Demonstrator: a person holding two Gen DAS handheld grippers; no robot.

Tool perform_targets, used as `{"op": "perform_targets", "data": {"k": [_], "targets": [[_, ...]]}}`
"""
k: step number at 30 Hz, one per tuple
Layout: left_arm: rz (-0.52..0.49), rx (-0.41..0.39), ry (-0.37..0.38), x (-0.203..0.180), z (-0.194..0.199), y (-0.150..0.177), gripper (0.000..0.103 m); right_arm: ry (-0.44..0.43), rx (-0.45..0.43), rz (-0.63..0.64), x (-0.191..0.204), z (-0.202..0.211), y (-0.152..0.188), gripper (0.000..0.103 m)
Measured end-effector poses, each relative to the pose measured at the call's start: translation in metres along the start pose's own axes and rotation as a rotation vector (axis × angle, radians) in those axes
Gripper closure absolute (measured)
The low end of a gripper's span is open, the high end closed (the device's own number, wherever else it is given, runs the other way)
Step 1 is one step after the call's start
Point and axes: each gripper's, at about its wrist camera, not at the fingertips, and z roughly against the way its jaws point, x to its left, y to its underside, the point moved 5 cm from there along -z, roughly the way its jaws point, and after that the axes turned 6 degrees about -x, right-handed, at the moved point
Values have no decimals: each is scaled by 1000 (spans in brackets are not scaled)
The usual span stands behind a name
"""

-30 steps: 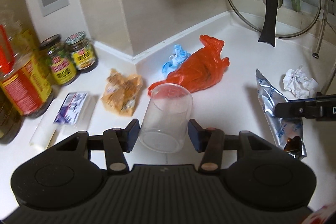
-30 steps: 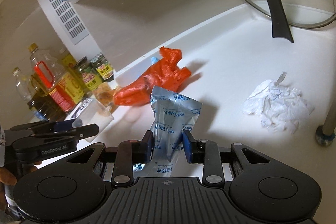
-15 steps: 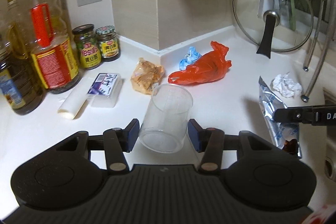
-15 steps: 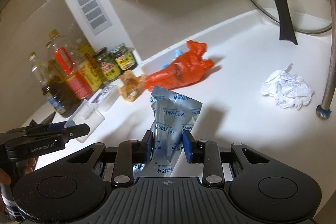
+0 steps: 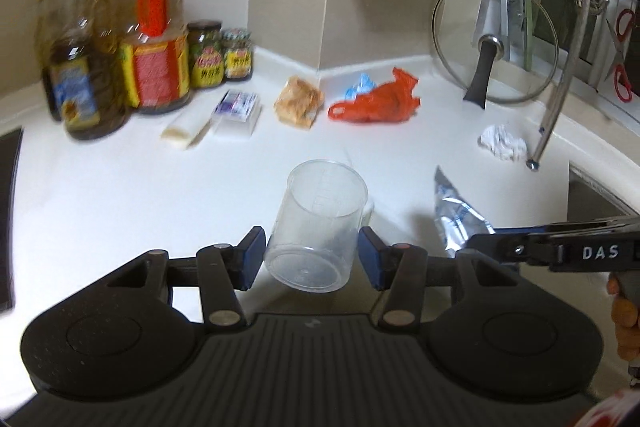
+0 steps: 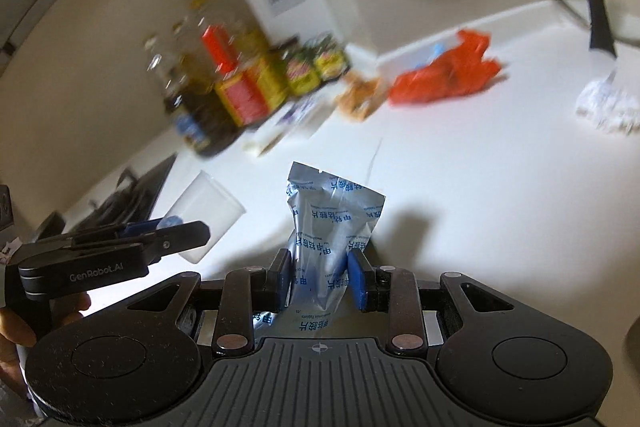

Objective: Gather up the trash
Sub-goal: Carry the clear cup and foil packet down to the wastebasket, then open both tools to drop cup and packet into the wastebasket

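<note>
The left gripper [image 5: 311,259] is clamped about half open on a clear cup [image 5: 318,225], held above the counter [image 5: 120,195]; the right gripper [image 6: 318,281] is pinched narrow on a foil packet [image 6: 330,223]. Both loads look secure, so carry them level to wherever the bin is, unseen here, keeping the cup from tipping and the packet clear of it. Red bag [image 5: 376,101], brown wrapper [image 5: 298,101] and crumpled paper [image 5: 502,143] lie uncollected on the counter

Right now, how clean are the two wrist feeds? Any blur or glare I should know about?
Left wrist: oil bottles smeared by motion blur, clear cup in the left gripper sharp. Right wrist: heavier blur across the back wall and red bag; foil pouch in the right gripper crisp; white counter glary. Both views bend at the edges.
</note>
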Motion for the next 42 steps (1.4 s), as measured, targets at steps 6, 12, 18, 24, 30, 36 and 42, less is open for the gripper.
{"op": "perform_targets", "data": {"k": [6, 12, 18, 24, 30, 36, 42], "targets": [[46, 63, -4, 17, 17, 45, 55, 2, 115, 23, 20, -16, 54, 72], [71, 120, -14, 27, 17, 86, 56, 41, 217, 84, 23, -36, 107, 72], [88, 191, -16, 26, 3, 125, 56, 82, 287, 111, 10, -54, 149, 72], [102, 236, -21, 26, -12, 153, 56, 113, 326, 122, -7, -73, 171, 72], [129, 278, -27, 29, -28, 173, 56, 129, 353, 123, -22, -93, 191, 72], [135, 303, -27, 30, -42, 186, 56, 133, 373, 133, -32, -105, 204, 72], [144, 315, -28, 31, -49, 192, 56, 129, 372, 132, -36, -115, 210, 71]]}}
